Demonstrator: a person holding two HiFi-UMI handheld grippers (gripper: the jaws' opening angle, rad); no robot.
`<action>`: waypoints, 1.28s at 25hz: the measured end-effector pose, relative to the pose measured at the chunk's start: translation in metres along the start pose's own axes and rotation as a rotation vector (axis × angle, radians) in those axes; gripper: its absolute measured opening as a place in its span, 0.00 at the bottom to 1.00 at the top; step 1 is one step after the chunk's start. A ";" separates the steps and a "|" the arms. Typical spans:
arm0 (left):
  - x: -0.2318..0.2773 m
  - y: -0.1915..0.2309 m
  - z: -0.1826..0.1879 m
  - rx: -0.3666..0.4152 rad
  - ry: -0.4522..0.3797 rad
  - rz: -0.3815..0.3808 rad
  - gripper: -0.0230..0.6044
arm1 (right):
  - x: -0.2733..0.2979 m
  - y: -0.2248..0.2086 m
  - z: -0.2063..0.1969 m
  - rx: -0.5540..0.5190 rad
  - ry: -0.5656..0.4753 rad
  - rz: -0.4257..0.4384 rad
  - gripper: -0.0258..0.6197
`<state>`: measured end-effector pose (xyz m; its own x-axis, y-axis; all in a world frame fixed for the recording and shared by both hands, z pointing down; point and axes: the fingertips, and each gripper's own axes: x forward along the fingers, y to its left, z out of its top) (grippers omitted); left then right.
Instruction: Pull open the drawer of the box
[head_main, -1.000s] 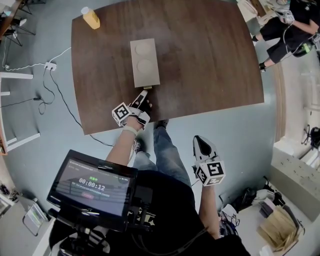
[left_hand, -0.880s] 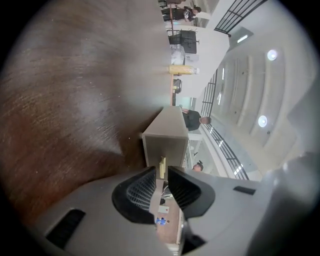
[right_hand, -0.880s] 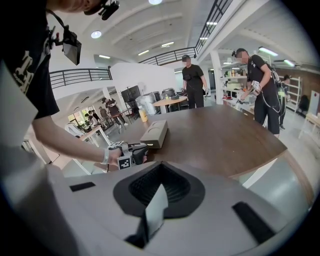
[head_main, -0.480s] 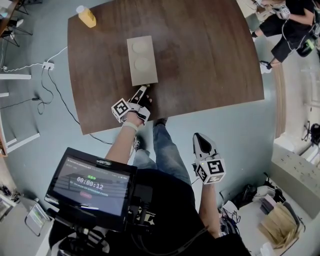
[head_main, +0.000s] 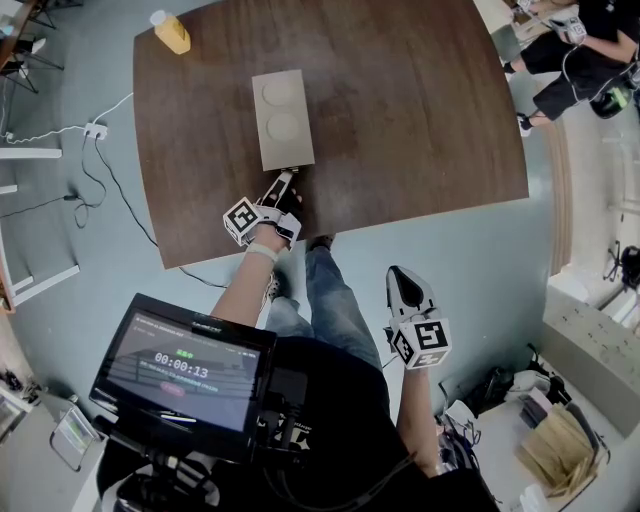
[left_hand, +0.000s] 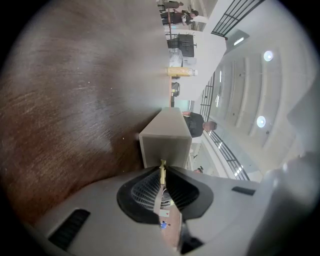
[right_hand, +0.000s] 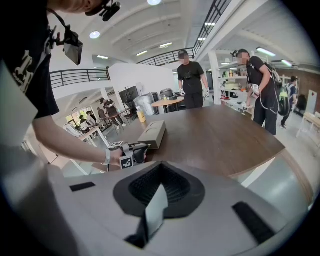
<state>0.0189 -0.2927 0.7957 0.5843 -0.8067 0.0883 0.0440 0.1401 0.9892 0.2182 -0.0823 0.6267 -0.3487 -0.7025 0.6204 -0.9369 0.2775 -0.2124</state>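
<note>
A beige box (head_main: 283, 120) with two round marks on its lid lies lengthwise on the dark wooden table (head_main: 420, 120). Its near end face (left_hand: 165, 149) carries a small brass handle (left_hand: 162, 169). My left gripper (head_main: 285, 182) reaches over the table's near edge, and its tips meet that end of the box. In the left gripper view the left gripper (left_hand: 162, 176) is shut on the brass handle. The drawer front looks flush with the box. My right gripper (head_main: 405, 288) hangs off the table above the floor, and in its own view the right gripper (right_hand: 159, 174) is shut with nothing in it.
A yellow bottle (head_main: 172, 35) stands at the table's far left corner. A power strip with cables (head_main: 100, 130) lies on the floor to the left. People (head_main: 580, 50) stand beyond the table's far right. A monitor (head_main: 185, 370) hangs below my head.
The left gripper has edged slightly forward onto the box's near end. The box and the right gripper have kept their places.
</note>
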 end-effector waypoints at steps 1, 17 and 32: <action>0.000 -0.001 0.000 -0.001 0.001 -0.004 0.10 | 0.000 0.000 0.000 0.002 -0.001 -0.001 0.02; 0.003 0.002 0.007 -0.024 -0.009 -0.016 0.08 | 0.002 0.002 -0.005 0.008 0.004 0.000 0.02; -0.018 0.014 -0.015 -0.032 -0.002 0.010 0.08 | -0.025 0.004 -0.016 0.008 -0.025 -0.023 0.02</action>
<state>0.0213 -0.2674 0.8062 0.5837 -0.8060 0.0985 0.0640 0.1667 0.9839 0.2235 -0.0538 0.6223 -0.3279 -0.7246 0.6062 -0.9447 0.2566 -0.2043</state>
